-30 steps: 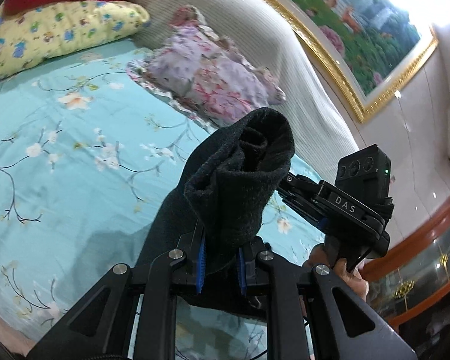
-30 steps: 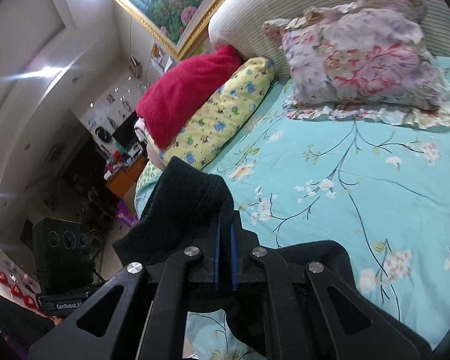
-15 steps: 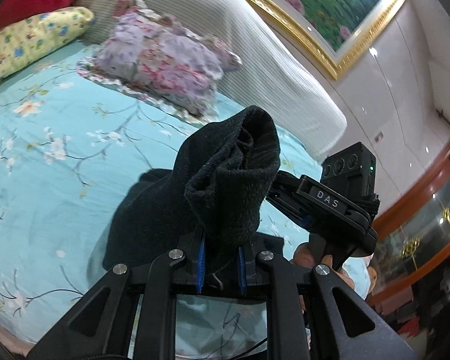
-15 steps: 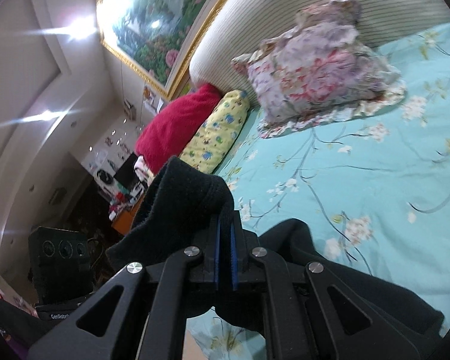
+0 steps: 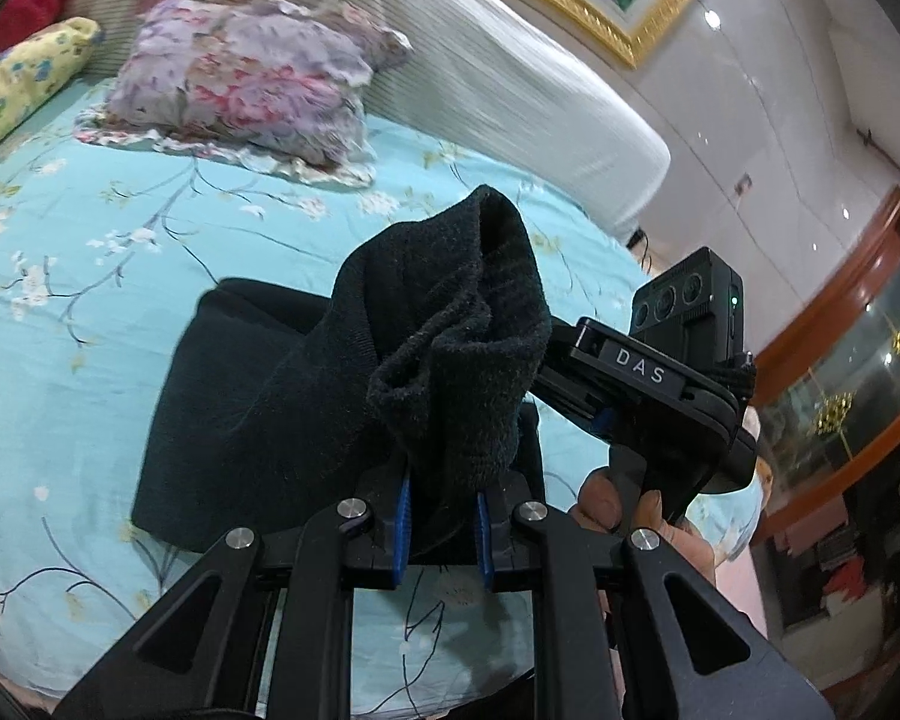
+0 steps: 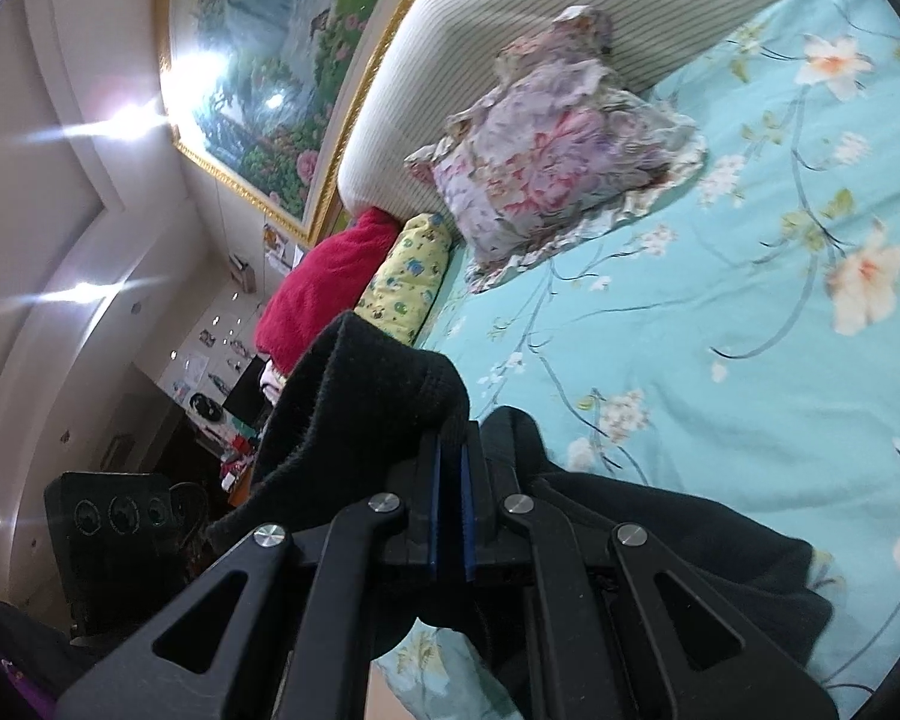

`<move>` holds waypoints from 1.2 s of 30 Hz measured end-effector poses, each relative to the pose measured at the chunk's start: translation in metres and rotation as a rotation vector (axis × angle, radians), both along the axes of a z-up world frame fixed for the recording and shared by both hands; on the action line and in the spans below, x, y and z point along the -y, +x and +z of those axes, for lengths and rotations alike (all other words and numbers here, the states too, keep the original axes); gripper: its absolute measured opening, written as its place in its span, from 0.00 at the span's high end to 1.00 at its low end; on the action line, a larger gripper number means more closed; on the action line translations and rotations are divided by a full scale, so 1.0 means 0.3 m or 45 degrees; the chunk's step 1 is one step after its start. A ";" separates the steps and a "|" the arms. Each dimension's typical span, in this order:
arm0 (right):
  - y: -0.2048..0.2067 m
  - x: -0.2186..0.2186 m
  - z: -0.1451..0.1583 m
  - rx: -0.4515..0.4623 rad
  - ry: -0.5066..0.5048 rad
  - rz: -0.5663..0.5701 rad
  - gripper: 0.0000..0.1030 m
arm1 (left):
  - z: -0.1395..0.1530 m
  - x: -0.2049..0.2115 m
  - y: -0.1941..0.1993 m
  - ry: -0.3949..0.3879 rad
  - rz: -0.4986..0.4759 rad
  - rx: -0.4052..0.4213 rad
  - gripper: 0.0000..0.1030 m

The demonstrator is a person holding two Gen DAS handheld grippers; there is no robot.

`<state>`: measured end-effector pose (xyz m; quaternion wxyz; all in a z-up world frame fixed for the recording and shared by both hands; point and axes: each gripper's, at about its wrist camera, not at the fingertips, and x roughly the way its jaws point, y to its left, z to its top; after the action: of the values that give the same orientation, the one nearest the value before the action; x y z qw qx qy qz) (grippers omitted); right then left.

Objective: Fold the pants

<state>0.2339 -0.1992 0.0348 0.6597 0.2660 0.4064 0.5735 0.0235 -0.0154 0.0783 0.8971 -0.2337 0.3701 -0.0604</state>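
Your left gripper was clenched on a bunched fold of the black knitted fleece pants, and your right gripper pinched another raised fold of them between its blue pads. The rest of the garment lay spread on the turquoise flowered bedsheet near the bed's front edge. A ruffled pink-and-lilac floral pillow sat well apart at the ribbed cream headboard, with a yellow patterned bolster at the bed's far corner.
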 end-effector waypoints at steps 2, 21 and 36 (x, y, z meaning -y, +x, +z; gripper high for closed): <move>0.008 0.027 -0.027 -0.020 0.004 -0.022 0.94 | -0.014 0.016 0.015 0.003 -0.018 -0.017 0.85; 0.046 0.191 -0.163 -0.130 -0.046 -0.135 0.93 | -0.150 0.193 0.143 0.091 -0.158 -0.137 0.84; -0.010 0.314 -0.094 -0.020 -0.319 -0.441 0.54 | -0.146 0.201 0.108 0.091 -0.241 -0.081 0.52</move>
<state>0.2309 -0.2934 0.0068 0.7732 0.2521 0.4279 0.3945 0.0560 -0.0758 0.0343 0.8830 -0.1672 0.4206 -0.1244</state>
